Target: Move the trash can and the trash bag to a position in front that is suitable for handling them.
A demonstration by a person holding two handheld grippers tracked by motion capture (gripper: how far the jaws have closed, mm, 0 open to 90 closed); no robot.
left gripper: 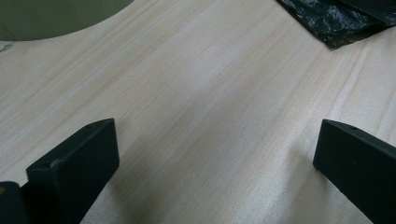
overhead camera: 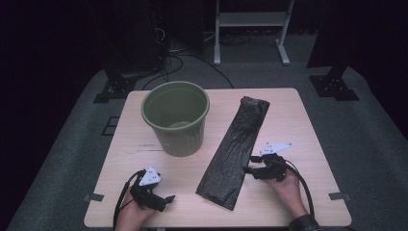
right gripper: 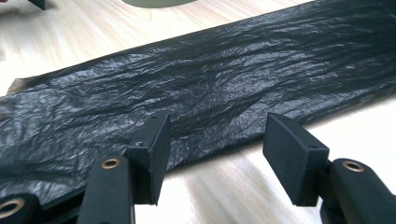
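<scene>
You have no readable text, label, brand, number or sign here. The faint dark marks on the surface (overhead camera: 144, 147) beside the green bin (overhead camera: 176, 118) are too small and blurred to make out as writing.

Each hand-held gripper, the left hand-held gripper (overhead camera: 169, 198) and the right hand-held gripper (overhead camera: 247, 169), is matte black with a pale grey three-cornered plate on top, dotted with small dark holes. A black cable trails from each back along the forearm. The jaws are flat black blocks with brass-coloured screw eyelets behind them, and a dark checked sleeve cuff (overhead camera: 304, 224) covers the right wrist.
</scene>
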